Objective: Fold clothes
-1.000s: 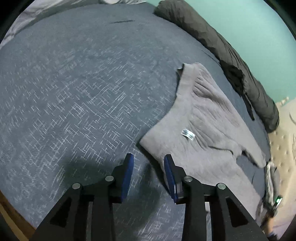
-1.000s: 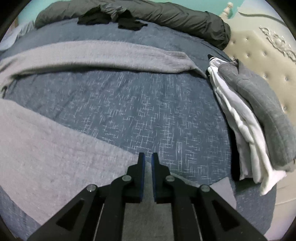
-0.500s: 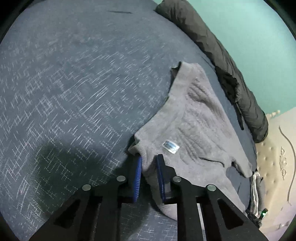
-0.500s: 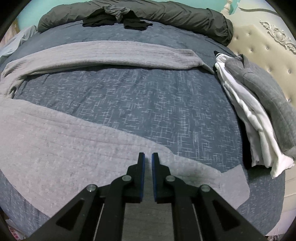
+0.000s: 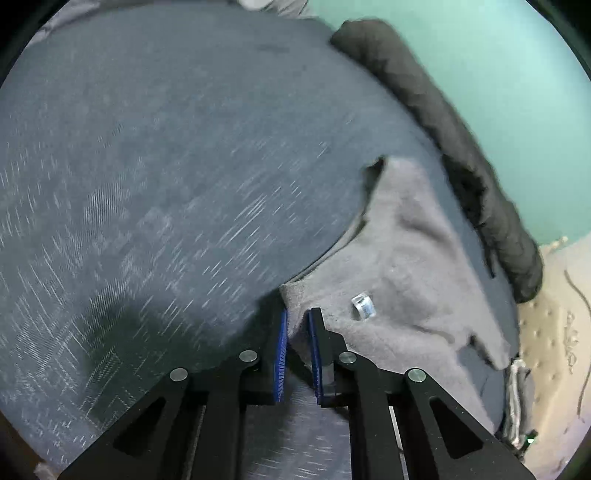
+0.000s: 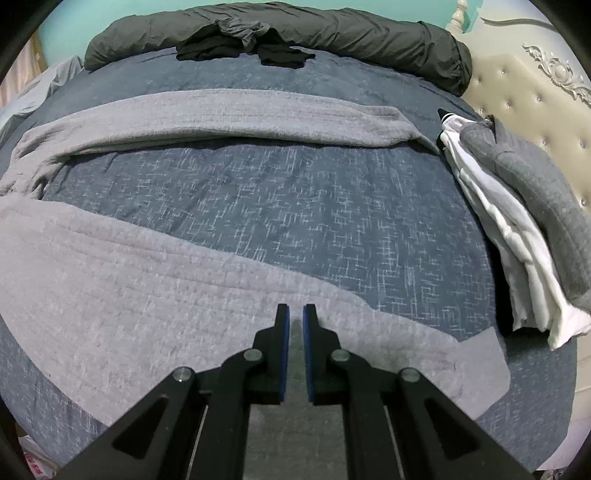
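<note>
Lying spread over the dark blue bed cover [image 6: 314,206]: grey knitted garment [image 6: 122,288], soft and fuzzy, slightly wrinkled, with small white label [image 5: 364,306] showing on inner side. Left gripper [image 5: 295,321] pinching one corner of this garment between blue pads. Right gripper [image 6: 294,317] clamping the fabric near its other end, pads almost together. Resting beside headboard [image 6: 535,92]: folded stack of clothes [image 6: 517,221].

Left wrist view – low, close over the dark blue patterned bed [image 5: 166,184], facing the teal wall [image 5: 480,74]. Right wrist view – higher, across the bed toward the cream tufted headboard [image 6: 524,92]. Both share the grey knit garment [image 5: 406,277] and the rolled dark grey duvet [image 6: 332,33].
</note>
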Tool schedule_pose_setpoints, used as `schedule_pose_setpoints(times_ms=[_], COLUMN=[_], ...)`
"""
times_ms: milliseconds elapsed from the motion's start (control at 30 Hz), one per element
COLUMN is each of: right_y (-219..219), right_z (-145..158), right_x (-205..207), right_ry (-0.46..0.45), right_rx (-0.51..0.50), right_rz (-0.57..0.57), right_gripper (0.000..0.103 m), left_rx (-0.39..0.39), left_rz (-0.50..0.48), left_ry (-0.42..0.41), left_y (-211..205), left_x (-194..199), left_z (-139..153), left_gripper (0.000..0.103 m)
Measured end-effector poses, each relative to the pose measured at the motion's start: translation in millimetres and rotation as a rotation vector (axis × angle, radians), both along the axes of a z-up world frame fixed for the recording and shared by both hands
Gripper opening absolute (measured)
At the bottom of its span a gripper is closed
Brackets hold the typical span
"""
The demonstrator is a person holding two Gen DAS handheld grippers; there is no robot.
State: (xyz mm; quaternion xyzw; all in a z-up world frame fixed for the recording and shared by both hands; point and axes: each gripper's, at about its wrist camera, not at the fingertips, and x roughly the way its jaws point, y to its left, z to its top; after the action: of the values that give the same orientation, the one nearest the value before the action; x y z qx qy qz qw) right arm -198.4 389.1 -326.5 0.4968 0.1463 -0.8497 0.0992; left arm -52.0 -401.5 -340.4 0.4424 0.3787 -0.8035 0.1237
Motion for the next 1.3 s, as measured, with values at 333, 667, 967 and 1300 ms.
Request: schedule_pose_setpoints(times_ms=[333,667,967,1300], right_y=[-1.8,-50.1,-147.4,-193.5], right_z=[7.3,24.7,14.3,-24.0], right_x=[-11.6,-45.6,-68.2,-53.1], right_ry=[0.018,0.060,0.047,0.024], right_rx=[-0.057,-0.189,-0.509,-0.603], right_rz=[-0.027,-0.060,-0.026,0.059], right_gripper=[0.006,0.023,0.050,0.050], left_rx=[-0.084,-0.153,-0.214,-0.191], left_rz=[-0.065,-0.222,-0.210,-0.224], left_ry=[-0.008,0.010,0.009,0.065], left_y=[-0.9,24.0,21.8,11.7], left_x=[-17.3,-122.0,-202.6,-225.8], left_z=[33.0,46.2,30.4,28.9], left_gripper=[0.021,0.036,0.052,0.007])
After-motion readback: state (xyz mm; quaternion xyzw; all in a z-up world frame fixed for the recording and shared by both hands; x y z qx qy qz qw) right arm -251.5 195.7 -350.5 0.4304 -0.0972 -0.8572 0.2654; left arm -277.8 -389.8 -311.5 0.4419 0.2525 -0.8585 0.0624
